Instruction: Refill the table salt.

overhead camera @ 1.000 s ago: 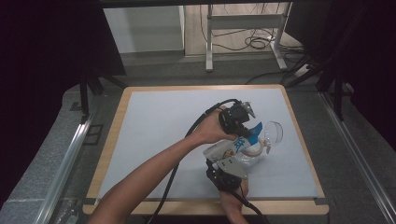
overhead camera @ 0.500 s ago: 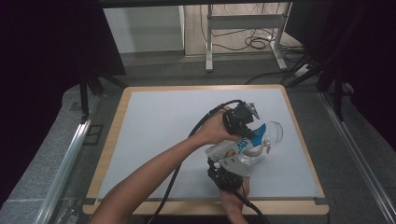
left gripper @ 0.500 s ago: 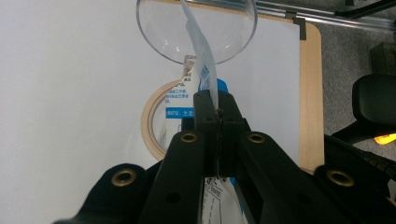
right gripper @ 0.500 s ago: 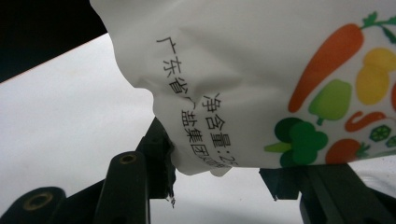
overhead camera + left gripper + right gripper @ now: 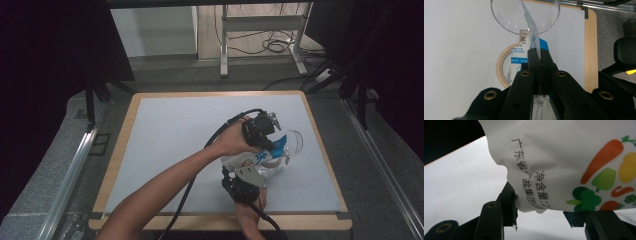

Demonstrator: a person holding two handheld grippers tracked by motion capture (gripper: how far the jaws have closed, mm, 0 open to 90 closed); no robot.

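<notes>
Bags: one, white plastic bag (image 5: 564,157) printed with vegetables and blue label, held between both grippers above the surface (image 5: 175,130).
Left gripper (image 5: 540,60): jaws closed tight, pinching the bag's top edge.
Right gripper (image 5: 541,216): jaws partly apart, gripping the bag's lower end; bag bulging above them.
Bowls: one, clear bowl (image 5: 509,17), just beyond the left jaws, the bag's strip leaning over its rim.
Tape rolls: one, tan tape ring (image 5: 501,66), lying flat under the left jaws, beside the bowl.
</notes>
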